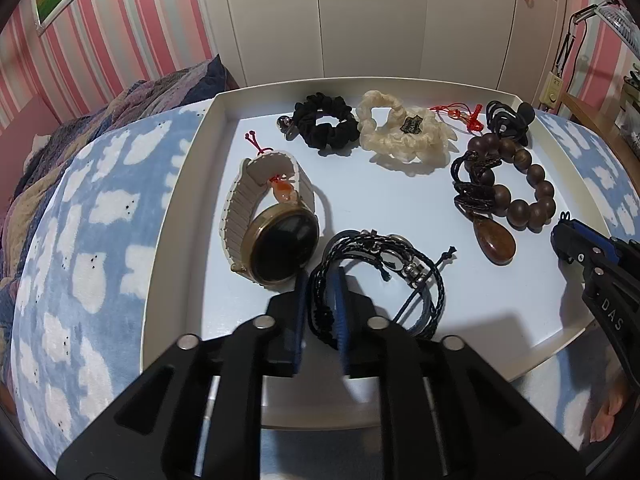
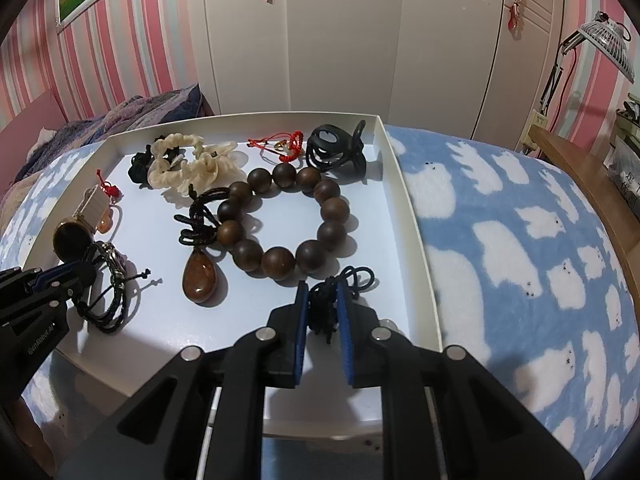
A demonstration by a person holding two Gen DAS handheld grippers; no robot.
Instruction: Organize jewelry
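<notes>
A white tray [image 1: 188,184] lies on a bed and holds the jewelry. My left gripper [image 1: 320,280] is shut on a black braided bracelet [image 1: 400,264] at the tray's near side, next to a gold watch [image 1: 280,244] with a cream band. My right gripper [image 2: 323,292] is shut on a dark knotted cord [image 2: 352,280] near the tray's near right corner. Just beyond it lie a brown wooden bead bracelet [image 2: 280,216] and an amber teardrop pendant [image 2: 200,276]. The right gripper [image 1: 568,236] also shows at the right of the left wrist view.
At the tray's far side lie a black scrunchie [image 1: 324,124], a cream scrunchie [image 1: 400,132], a red string charm [image 2: 280,146] and a black hair claw [image 2: 336,152]. A blue blanket [image 2: 520,240] with white bears surrounds the tray [image 2: 416,240]. A white wardrobe [image 2: 360,40] stands behind.
</notes>
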